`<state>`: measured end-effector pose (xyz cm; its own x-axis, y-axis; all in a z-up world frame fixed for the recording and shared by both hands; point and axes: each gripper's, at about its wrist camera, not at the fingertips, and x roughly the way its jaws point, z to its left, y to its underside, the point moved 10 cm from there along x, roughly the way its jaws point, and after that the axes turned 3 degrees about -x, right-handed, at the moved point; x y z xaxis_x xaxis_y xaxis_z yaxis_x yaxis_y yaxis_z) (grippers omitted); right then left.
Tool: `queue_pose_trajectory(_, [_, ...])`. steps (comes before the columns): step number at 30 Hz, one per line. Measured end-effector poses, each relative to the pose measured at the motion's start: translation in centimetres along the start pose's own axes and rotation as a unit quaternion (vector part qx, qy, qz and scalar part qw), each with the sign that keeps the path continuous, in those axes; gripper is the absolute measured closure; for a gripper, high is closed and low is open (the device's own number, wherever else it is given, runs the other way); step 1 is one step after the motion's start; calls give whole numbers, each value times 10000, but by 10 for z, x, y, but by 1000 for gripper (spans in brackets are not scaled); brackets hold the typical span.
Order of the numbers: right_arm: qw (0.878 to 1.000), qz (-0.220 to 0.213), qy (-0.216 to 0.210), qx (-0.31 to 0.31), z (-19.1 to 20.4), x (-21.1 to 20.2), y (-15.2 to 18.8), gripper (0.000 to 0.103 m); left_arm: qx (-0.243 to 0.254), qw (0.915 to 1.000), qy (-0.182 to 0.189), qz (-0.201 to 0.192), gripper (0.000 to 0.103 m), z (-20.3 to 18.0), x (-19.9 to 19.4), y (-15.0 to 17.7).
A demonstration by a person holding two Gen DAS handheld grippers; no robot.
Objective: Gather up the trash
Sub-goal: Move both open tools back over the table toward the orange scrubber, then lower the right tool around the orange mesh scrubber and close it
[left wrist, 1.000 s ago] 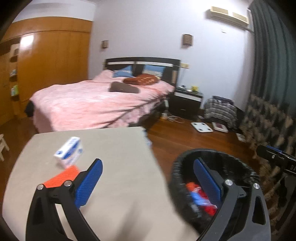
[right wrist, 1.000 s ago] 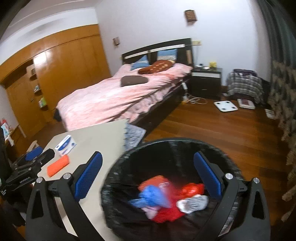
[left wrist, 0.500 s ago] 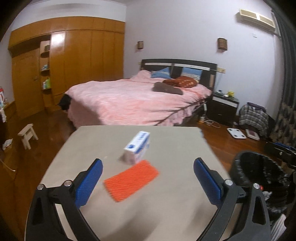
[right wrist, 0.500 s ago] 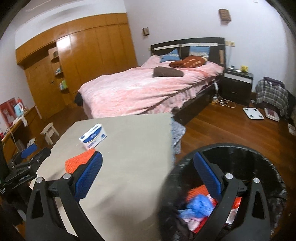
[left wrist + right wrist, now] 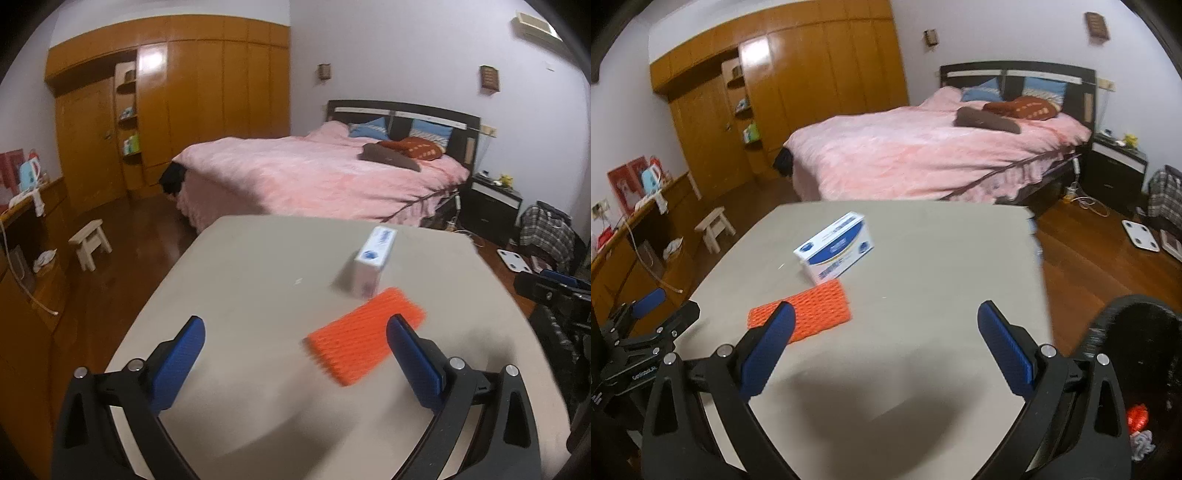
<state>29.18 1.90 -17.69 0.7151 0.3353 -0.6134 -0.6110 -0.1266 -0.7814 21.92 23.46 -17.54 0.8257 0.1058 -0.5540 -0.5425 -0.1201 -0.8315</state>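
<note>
An orange foam net sleeve (image 5: 364, 334) lies flat on the beige table (image 5: 258, 288), next to a white and blue carton (image 5: 373, 258). Both also show in the right wrist view, the sleeve (image 5: 809, 312) and the carton (image 5: 836, 247). My left gripper (image 5: 295, 354) is open and empty above the table, the sleeve just ahead of its right finger. My right gripper (image 5: 886, 347) is open and empty above the table. A black trash bin (image 5: 1137, 350) holding red and grey trash stands at the right, below the table's edge.
A pink bed (image 5: 325, 177) stands beyond the table. A small wooden stool (image 5: 90, 245) and wooden cabinets (image 5: 166, 110) are at the left. The other gripper shows at the right edge of the left wrist view (image 5: 554, 295) and at the left of the right wrist view (image 5: 642, 332).
Both grippers have swung left, away from the trash bin and over the table. The bin has slid out to the right edge of each view. Both stay open and empty.
</note>
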Motion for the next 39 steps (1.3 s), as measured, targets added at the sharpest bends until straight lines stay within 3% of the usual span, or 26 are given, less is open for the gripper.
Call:
queue_pose_trajectory(11, [9983,527,-59,-223,45,74,16,8,-172,9994,-287,48,6,40,21,6])
queue_pose_trajectory(14, [9974,681,-43,-247,47,87,22,20,-183,9992,-339,87,6,43,29,8])
queue_pose_trajectory(28, [9925,1182,-178,-271,60,120,39,31,-361,9985,-354,204,6,51,47,15])
queue_pose_trajectory(39, [9908,1133,-537,-499,75,117,38,74,-342,9984,-379,246,6,49,50,16])
